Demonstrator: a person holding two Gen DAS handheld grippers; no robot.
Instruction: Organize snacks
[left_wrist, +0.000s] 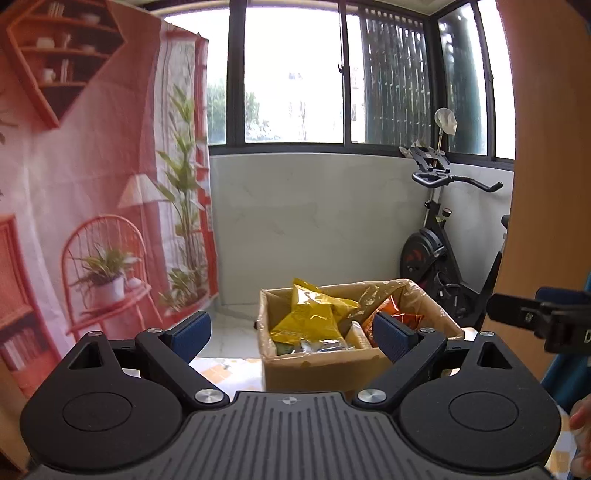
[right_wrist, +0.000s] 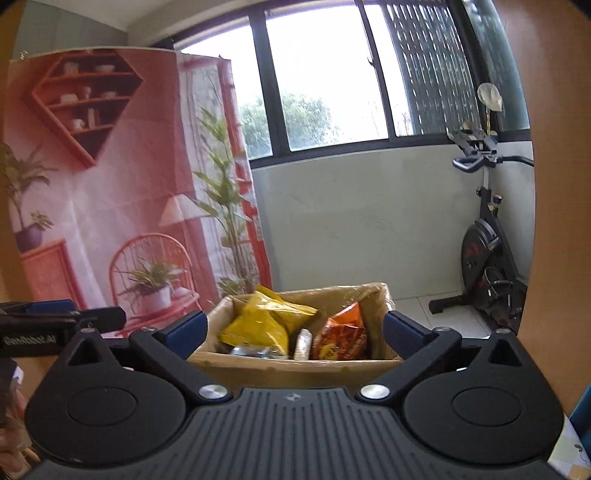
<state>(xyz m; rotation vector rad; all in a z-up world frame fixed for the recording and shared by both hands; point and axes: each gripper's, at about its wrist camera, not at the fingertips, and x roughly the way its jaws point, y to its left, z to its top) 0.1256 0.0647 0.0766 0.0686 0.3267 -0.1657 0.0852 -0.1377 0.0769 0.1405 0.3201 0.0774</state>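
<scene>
An open cardboard box (left_wrist: 317, 373) stands ahead of both grippers; it also shows in the right wrist view (right_wrist: 295, 369). It holds a yellow snack bag (left_wrist: 314, 314), an orange snack bag (right_wrist: 343, 336) and a few small packets (right_wrist: 303, 344). My left gripper (left_wrist: 291, 336) is open and empty, held just short of the box. My right gripper (right_wrist: 295, 332) is open and empty, its fingers spread as wide as the box. The right gripper shows at the right edge of the left wrist view (left_wrist: 535, 317), and the left gripper at the left edge of the right wrist view (right_wrist: 62, 325).
A checked tablecloth (left_wrist: 225, 373) lies under the box. A printed pink backdrop (left_wrist: 92, 203) hangs on the left. An exercise bike (left_wrist: 443, 258) stands at the back right by the window. A wooden panel (left_wrist: 546, 147) rises on the right.
</scene>
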